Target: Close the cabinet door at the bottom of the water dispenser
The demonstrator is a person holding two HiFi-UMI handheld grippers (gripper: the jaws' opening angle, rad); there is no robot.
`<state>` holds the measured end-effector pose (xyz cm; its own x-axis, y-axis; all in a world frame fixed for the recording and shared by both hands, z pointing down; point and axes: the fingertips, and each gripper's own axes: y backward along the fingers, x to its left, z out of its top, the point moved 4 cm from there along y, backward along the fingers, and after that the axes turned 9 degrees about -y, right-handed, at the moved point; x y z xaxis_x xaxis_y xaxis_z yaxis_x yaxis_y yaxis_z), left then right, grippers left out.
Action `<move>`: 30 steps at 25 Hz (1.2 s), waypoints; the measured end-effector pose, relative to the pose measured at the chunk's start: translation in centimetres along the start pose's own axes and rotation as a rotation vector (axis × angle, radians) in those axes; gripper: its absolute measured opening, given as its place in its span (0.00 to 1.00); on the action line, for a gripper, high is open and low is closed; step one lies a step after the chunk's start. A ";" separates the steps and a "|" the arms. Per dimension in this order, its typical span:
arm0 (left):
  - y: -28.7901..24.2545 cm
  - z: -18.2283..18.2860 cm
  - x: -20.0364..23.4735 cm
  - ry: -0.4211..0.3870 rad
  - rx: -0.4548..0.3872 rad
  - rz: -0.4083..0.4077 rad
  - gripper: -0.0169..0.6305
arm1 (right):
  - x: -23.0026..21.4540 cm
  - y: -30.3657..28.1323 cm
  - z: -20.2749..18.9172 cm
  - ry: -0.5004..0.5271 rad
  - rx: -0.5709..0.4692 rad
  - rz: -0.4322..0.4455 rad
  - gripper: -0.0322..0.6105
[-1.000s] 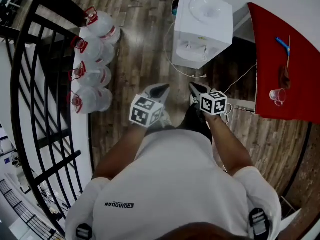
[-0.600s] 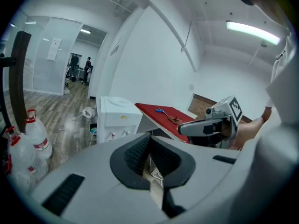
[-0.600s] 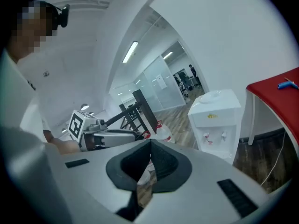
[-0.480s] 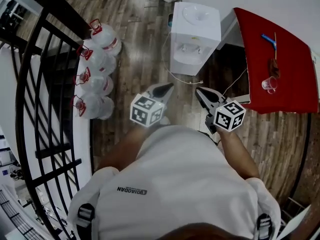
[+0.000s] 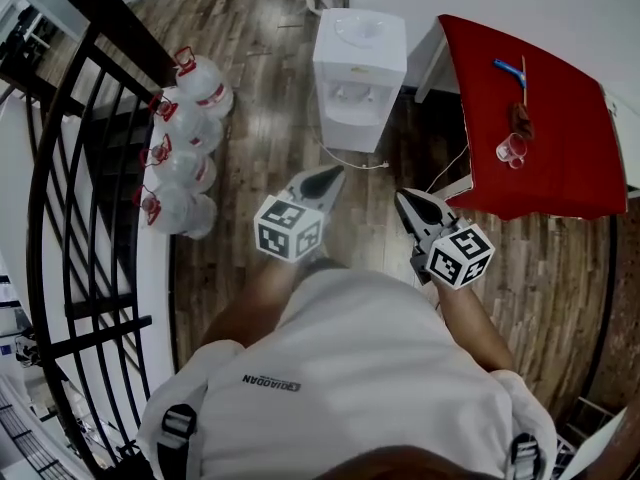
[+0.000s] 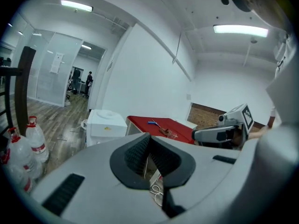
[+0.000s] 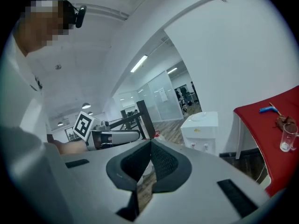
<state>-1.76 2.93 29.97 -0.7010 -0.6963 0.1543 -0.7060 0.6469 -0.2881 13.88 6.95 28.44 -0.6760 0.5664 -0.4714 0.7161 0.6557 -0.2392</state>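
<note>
Holding left gripper (image 5: 333, 173) and right gripper (image 5: 404, 198) out ahead of body, each with jaws pressed together on nothing, aimed toward water dispenser (image 5: 358, 68), well apart beside red table (image 5: 545, 138); likely readied for approach. Cabinet door at its foot unreadable from above, possibly ajar.

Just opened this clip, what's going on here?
A person stands back from the white water dispenser, holding the left hand-held gripper and the right hand-held gripper out in front. Both are shut and empty, and neither touches the dispenser. Its bottom cabinet door is too foreshortened to tell whether it is open or closed.
</note>
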 end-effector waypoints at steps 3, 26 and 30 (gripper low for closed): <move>0.5 0.2 -3.1 -0.009 -0.014 0.001 0.02 | 0.1 2.5 -0.7 -0.002 -0.005 0.000 0.09; 2.4 -2.2 -10.1 -0.083 0.054 0.055 0.02 | 0.4 8.5 -5.6 -0.019 -0.030 0.023 0.09; 3.0 -2.4 -9.7 -0.085 0.060 0.065 0.02 | 0.9 8.4 -6.0 -0.001 -0.030 0.017 0.09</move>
<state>2.70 12.38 29.92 -0.7320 -0.6792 0.0538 -0.6506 0.6733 -0.3512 18.30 15.94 31.06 -0.6638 0.5769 -0.4759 0.7217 0.6611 -0.2053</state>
